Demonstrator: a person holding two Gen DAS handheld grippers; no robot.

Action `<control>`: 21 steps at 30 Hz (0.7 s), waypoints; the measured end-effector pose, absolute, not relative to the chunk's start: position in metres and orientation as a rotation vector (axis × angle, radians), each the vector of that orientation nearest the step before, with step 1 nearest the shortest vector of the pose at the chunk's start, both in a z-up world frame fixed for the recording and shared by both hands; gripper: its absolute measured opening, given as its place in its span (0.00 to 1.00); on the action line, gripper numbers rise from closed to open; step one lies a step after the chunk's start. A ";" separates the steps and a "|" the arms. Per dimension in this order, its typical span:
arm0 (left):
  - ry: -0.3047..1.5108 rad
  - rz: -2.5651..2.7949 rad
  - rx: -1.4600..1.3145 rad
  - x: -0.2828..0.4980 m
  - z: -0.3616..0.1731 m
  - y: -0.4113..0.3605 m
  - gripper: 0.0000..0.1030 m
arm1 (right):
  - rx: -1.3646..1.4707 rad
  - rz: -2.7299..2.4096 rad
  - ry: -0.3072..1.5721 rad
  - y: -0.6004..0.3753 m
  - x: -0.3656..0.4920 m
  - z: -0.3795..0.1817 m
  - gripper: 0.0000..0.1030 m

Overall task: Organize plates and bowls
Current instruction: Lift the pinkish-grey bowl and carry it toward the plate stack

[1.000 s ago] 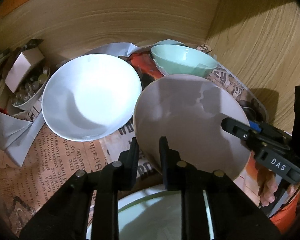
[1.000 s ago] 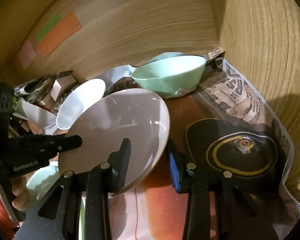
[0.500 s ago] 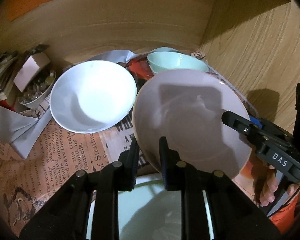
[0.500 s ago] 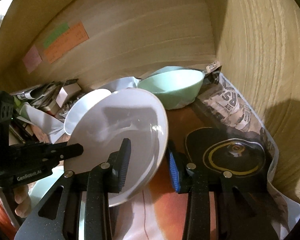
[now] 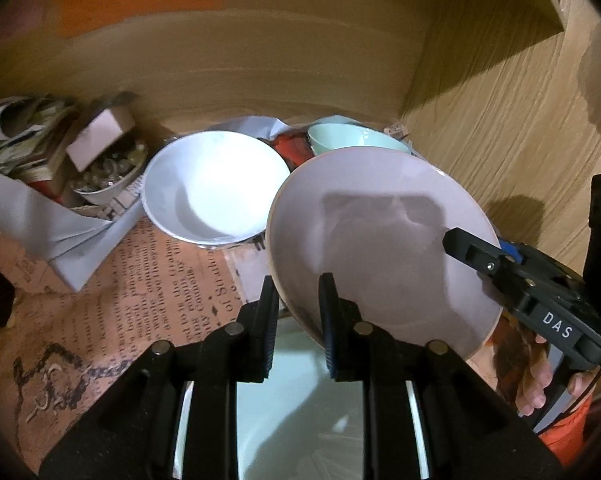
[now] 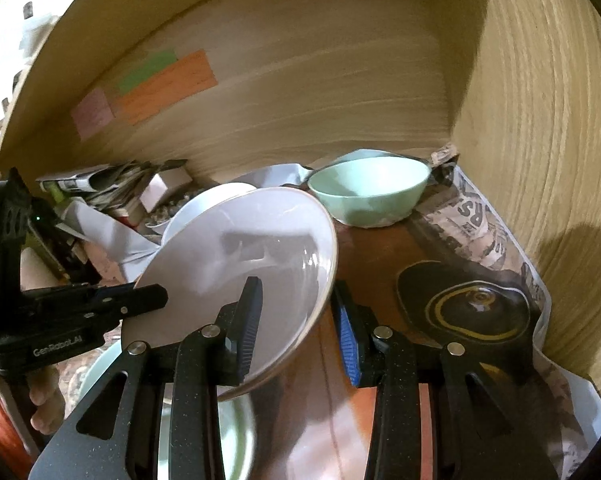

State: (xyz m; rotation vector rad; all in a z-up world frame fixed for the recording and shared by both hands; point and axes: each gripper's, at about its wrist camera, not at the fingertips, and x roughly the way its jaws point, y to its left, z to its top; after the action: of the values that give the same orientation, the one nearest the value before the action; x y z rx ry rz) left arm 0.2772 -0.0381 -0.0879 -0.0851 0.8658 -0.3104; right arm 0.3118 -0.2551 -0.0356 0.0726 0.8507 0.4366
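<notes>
A pale pink plate [image 5: 380, 240] hangs tilted in the air over the newspaper-lined surface, carried by both grippers. My left gripper [image 5: 297, 280] is shut on its near left rim, one finger above and one below. My right gripper [image 6: 295, 283] is shut on the opposite rim [image 6: 328, 264], with the blue-padded finger under the plate; its finger [image 5: 464, 246] reaches in from the right in the left wrist view. Under the plate lies a pale green plate [image 5: 296, 408]. A white bowl [image 5: 216, 184] and a mint green bowl [image 6: 368, 192] stand further back.
Wooden walls [image 6: 540, 140] meet in a corner behind the mint bowl. A black plate with a gold ring [image 6: 476, 312] lies at the right by the wall. A small dish of clutter [image 5: 104, 176], a box and folded papers fill the back left. A person's fingers [image 5: 536, 388] grip the right handle.
Both grippers have risen and drawn back with the pink plate held between them. The white and mint bowls now look smaller and farther away; more of the back wall shows.
</notes>
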 end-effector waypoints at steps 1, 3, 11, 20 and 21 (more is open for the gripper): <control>0.858 -0.306 -0.085 0.274 -0.086 -0.035 0.19 | 0.070 0.442 0.847 -0.253 0.310 -0.034 0.31; 0.837 -0.292 -0.087 0.264 -0.081 -0.029 0.19 | 0.066 0.456 0.838 -0.248 0.305 -0.030 0.31; 0.767 -0.247 -0.114 0.230 -0.064 0.003 0.19 | 0.045 0.519 0.810 -0.223 0.284 -0.018 0.31; 0.704 -0.175 -0.139 0.184 -0.051 0.037 0.19 | 0.031 0.607 0.794 -0.189 0.260 -0.008 0.31; 0.697 -0.163 -0.139 0.179 -0.049 0.042 0.19 | 0.029 0.616 0.794 -0.185 0.257 -0.008 0.31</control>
State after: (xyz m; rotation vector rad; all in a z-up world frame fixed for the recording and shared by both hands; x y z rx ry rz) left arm 0.1795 0.0415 -0.0493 -0.1395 0.6966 -0.1632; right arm 0.2573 -0.1849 -0.0078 0.0294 0.7936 0.6159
